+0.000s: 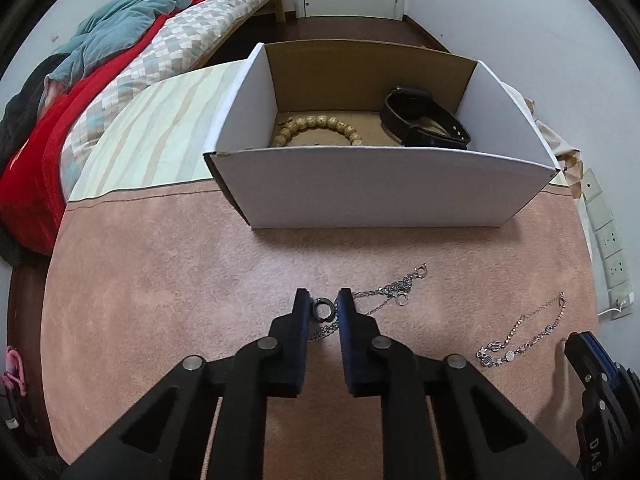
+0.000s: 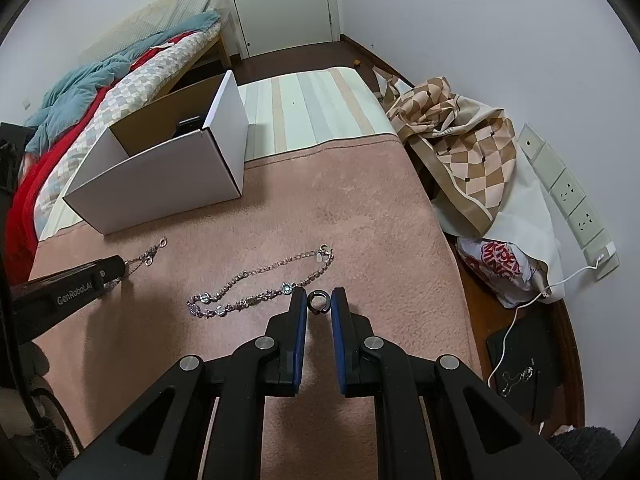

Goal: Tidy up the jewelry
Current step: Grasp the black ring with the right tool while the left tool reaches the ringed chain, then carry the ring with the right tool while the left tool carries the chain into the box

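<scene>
A white cardboard box [image 1: 380,188] stands on the pink blanket and holds a beaded bracelet [image 1: 320,128] and a black watch [image 1: 424,120]. My left gripper [image 1: 324,308] is closed on a small dark ring [image 1: 323,309], over a thin silver chain [image 1: 392,292]. My right gripper [image 2: 319,302] is closed on another small dark ring [image 2: 319,303], just right of a silver necklace [image 2: 260,284] lying in a loop. The box also shows in the right wrist view [image 2: 160,184]. The left gripper body [image 2: 64,292] shows at the left there.
A bed with red and teal bedding [image 1: 100,80] lies to the left. A checked cloth and bags [image 2: 472,152] lie at the blanket's right edge. Wall sockets [image 2: 568,196] and a white cable [image 2: 520,320] are on the right. A striped mat [image 2: 312,108] lies behind the blanket.
</scene>
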Demonstrator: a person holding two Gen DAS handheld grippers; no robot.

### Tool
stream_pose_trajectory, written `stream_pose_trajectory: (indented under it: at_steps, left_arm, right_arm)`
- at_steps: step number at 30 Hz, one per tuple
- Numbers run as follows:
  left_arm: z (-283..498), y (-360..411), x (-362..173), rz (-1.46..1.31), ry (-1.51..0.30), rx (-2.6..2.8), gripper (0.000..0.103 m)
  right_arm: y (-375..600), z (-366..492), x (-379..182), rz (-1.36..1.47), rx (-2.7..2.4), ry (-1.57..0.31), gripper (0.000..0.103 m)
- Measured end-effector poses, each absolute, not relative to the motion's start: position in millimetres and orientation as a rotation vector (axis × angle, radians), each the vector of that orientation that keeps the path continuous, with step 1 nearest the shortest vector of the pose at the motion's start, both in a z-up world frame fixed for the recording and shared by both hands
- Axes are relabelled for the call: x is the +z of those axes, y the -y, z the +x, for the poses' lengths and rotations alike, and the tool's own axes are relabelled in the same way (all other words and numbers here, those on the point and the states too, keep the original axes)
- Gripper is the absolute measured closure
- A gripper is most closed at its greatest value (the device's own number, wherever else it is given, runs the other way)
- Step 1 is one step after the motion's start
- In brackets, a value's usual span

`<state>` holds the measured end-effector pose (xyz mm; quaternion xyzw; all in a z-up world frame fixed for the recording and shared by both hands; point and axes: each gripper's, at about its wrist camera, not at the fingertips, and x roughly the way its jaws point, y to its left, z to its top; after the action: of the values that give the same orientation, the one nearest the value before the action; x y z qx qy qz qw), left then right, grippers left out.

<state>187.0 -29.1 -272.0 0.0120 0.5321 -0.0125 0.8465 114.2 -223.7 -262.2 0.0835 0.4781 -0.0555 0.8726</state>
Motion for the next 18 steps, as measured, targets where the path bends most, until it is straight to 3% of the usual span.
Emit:
stream_pose_trajectory:
  at_steps: [3, 18]
  left_arm:
    - [186, 29, -269, 0.024, -1.110, -0.031, 0.099]
    - [168, 4, -198, -0.086, -1.023, -0.108, 0.100]
  right_arm:
    - [223, 113, -258, 0.178, -0.113, -0.991, 0.090]
    - [222, 113, -210, 0.251, -0.049, -0.911, 0.090]
